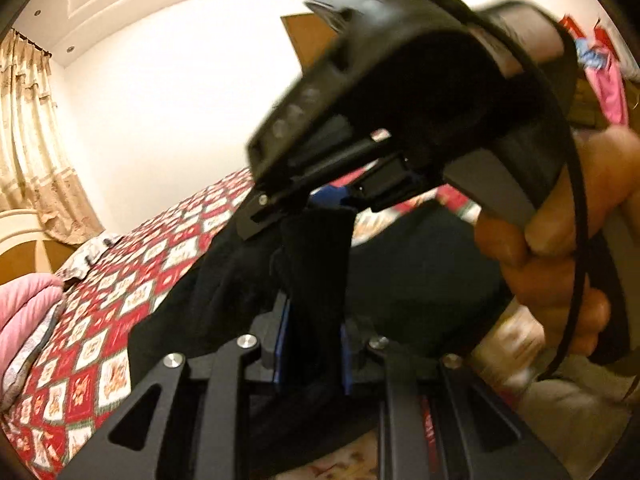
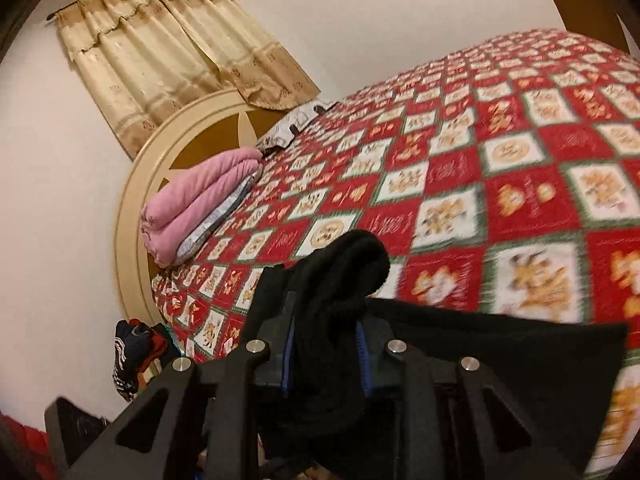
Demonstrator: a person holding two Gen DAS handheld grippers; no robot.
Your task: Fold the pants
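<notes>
The pants (image 2: 500,344) hang unfolded over the bed (image 2: 480,152), pinched by left gripper (image 1: 312,344) and right gripper (image 2: 326,352); folding seems barely begun.

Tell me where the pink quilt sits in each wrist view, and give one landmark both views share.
Left wrist: pink quilt at the far left edge, on the bed's head end.
Right wrist: pink quilt left of centre, against the round headboard.
Shared landmark: the beige curtain, above the quilt in both views.
</notes>
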